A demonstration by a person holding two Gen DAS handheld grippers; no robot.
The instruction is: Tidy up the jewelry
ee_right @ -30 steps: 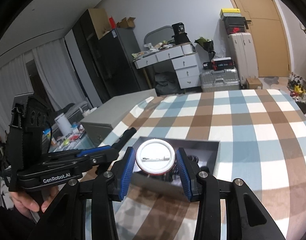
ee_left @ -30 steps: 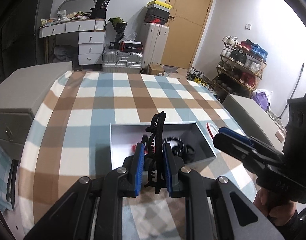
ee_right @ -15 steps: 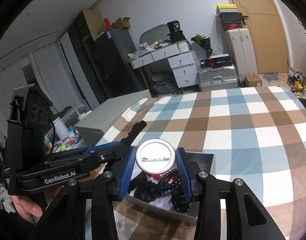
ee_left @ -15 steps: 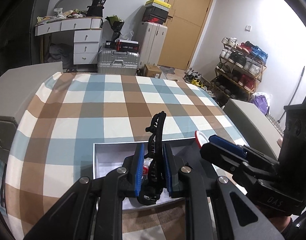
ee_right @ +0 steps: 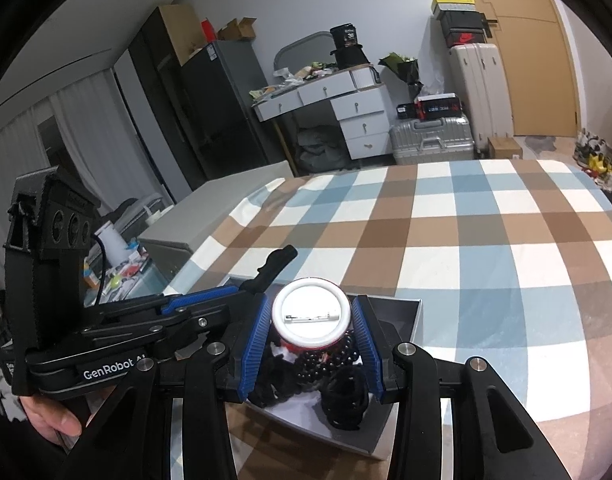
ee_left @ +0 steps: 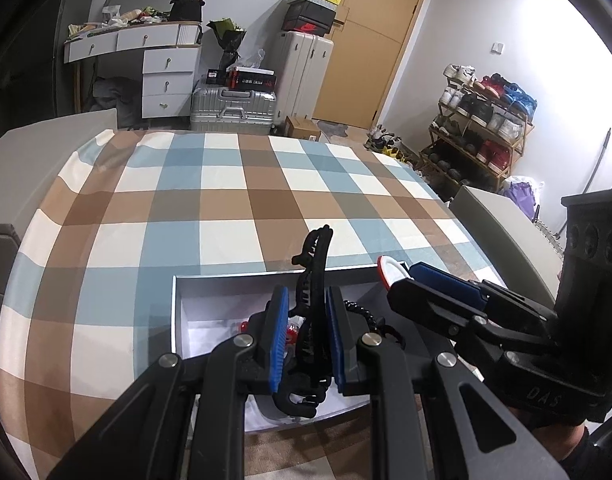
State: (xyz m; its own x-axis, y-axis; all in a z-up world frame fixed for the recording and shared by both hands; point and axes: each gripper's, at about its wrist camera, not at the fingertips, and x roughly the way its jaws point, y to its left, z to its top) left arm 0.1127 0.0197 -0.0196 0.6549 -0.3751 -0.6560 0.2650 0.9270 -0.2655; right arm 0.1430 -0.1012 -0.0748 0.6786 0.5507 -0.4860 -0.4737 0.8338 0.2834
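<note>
1. At lower centre of the frame, the left gripper pinches a black hair claw clip between its blue pads, the clip standing upright.
2. Behind it lies an open white box on the checked cloth.
3. From the right edge, the right gripper reaches over the box, gripping a round white badge.
4. Black beads show inside the box.

This is a room in someone's home. There is a white desk with drawers, suitcases by a wooden door, a rack full of shoes, a dark fridge, and a table with a checked cloth.
</note>
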